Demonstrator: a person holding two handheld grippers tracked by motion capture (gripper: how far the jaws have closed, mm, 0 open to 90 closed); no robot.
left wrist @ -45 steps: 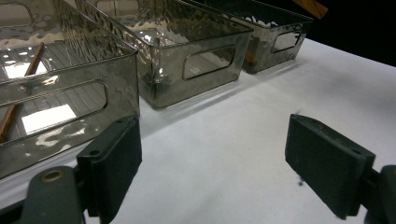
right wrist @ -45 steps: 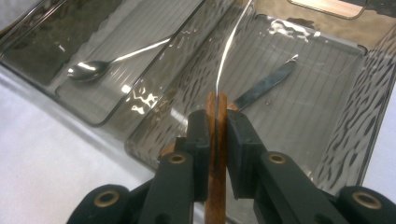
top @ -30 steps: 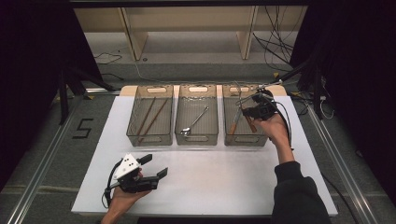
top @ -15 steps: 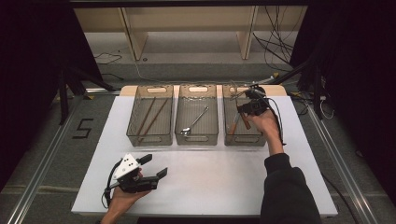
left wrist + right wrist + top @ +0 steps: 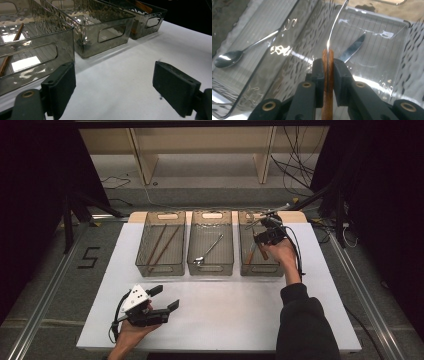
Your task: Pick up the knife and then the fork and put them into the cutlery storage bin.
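Note:
My right gripper [image 5: 266,233] hangs over the right-hand clear bin [image 5: 260,270], shut on the wooden handle of a knife [image 5: 262,252]. In the right gripper view the gripper [image 5: 328,64] clamps that handle and the thin blade of the held knife [image 5: 333,28] runs edge-on away from the jaws. A second, serrated knife [image 5: 353,47] lies on this bin's floor. A spoon [image 5: 208,250] lies in the middle bin [image 5: 211,268]. Wooden chopsticks [image 5: 163,245] lie in the left bin [image 5: 160,269]. My left gripper [image 5: 163,299] rests open on the white mat, nothing between its pads [image 5: 60,87].
The three bins stand in a row across the far half of the white mat [image 5: 230,320]. A wooden shelf frame [image 5: 200,150] and loose cables [image 5: 295,170] lie beyond the table. Metal rails [image 5: 370,315] run along both sides.
My right gripper has drifted a little to the left and lower over the right bin, still holding the knife. The left gripper has stayed put.

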